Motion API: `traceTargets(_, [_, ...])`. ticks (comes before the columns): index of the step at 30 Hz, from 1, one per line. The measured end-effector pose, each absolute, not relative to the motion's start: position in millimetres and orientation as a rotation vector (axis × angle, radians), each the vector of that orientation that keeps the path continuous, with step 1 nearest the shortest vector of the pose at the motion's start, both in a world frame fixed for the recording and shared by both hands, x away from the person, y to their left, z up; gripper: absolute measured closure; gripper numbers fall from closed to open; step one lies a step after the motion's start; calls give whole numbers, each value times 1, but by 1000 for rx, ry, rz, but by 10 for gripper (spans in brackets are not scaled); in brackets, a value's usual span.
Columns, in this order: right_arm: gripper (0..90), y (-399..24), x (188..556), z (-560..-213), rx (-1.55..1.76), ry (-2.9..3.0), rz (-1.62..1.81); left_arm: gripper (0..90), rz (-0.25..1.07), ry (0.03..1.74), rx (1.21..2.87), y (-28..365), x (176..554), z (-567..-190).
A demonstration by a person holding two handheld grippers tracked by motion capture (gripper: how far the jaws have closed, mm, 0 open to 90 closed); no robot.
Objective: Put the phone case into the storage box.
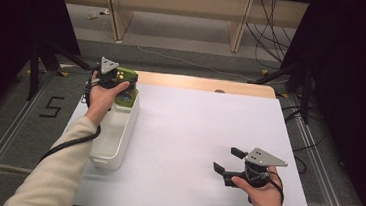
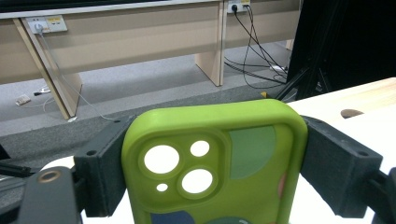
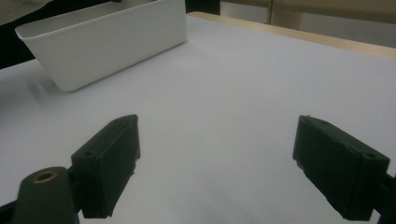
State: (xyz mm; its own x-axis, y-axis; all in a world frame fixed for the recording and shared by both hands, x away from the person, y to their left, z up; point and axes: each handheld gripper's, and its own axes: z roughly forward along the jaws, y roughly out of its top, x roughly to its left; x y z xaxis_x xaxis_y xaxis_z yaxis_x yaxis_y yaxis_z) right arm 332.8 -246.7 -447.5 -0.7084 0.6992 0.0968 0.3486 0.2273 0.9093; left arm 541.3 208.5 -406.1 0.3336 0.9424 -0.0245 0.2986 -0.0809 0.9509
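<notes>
Left gripper view has the left gripper (image 2: 212,163) with its fingers (image 2: 334,168) clamped on the sides of a green phone case (image 2: 219,163), held over the far end of the white bin (image 1: 117,142). Best to keep it level, lower it inside the bin's walls, then let go; the right gripper (image 1: 228,162) waits wide open and holding nothing above the desk (image 1: 193,134).

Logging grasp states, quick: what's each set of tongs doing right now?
Left tongs: closed on the green phone case, above the far end of the white bin.
Right tongs: open, nothing between them, over the white table.
</notes>
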Motion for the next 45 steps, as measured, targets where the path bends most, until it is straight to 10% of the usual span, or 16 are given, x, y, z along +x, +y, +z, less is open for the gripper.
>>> traceTargets(45, [160, -247, 333, -448, 973, 2183, 1472, 162, 791, 1180, 1649, 206, 546, -419])
